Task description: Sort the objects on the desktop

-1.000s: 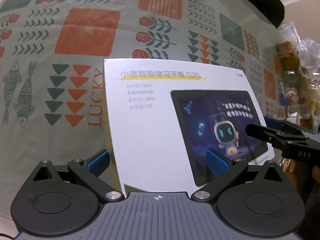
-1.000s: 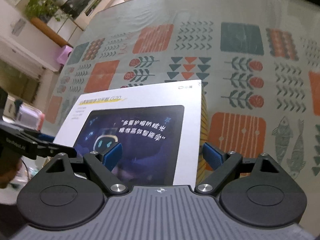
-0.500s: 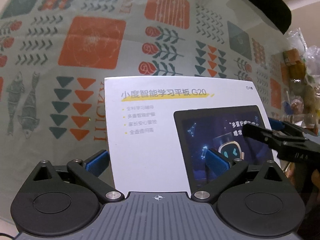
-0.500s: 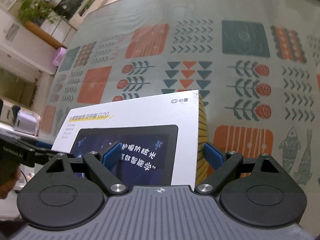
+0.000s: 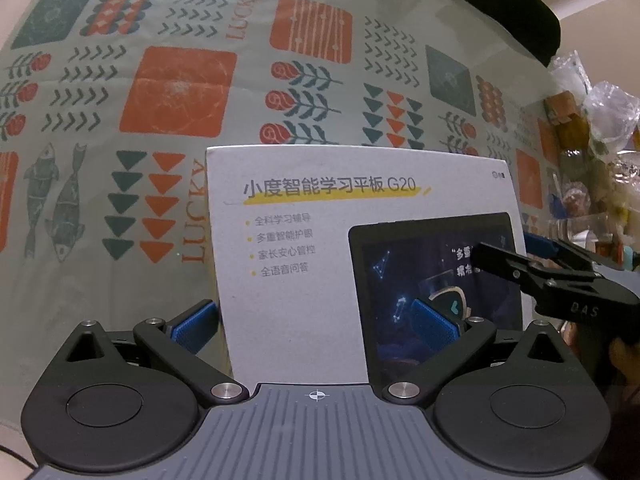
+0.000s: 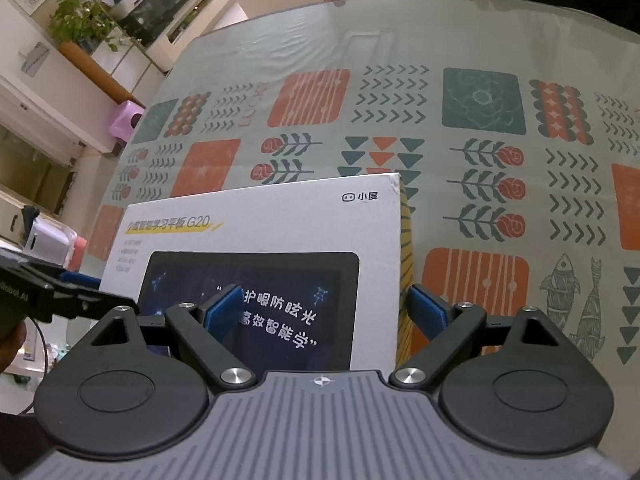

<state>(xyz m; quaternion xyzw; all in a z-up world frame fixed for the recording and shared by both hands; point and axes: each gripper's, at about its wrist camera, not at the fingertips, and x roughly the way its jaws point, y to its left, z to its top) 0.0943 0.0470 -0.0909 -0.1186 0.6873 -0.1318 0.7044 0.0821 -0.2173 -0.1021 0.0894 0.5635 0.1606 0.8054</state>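
A flat white tablet box [image 5: 320, 248] with Chinese print and a picture of a dark tablet is held between both grippers above the patterned tablecloth. My left gripper [image 5: 316, 320] straddles the box's left near edge, one blue pad on top, one under it. My right gripper [image 6: 332, 306] straddles the right near corner of the box [image 6: 280, 220] the same way, beside its yellow side. Each gripper shows in the other's view, the right one [image 5: 560, 280] and the left one [image 6: 60, 292]. The jaws look wide but clamp the box's thickness.
The table [image 6: 480, 40] carries a green cloth with orange squares, fish and flowers. Clutter of bags and jars [image 5: 592, 128] stands at the right end in the left wrist view. A white and pink item [image 6: 52, 240] sits at the left edge in the right wrist view.
The box has come nearer to both cameras and tilted lower across the frames; more tablecloth shows beyond it. Both grippers kept their hold on it.
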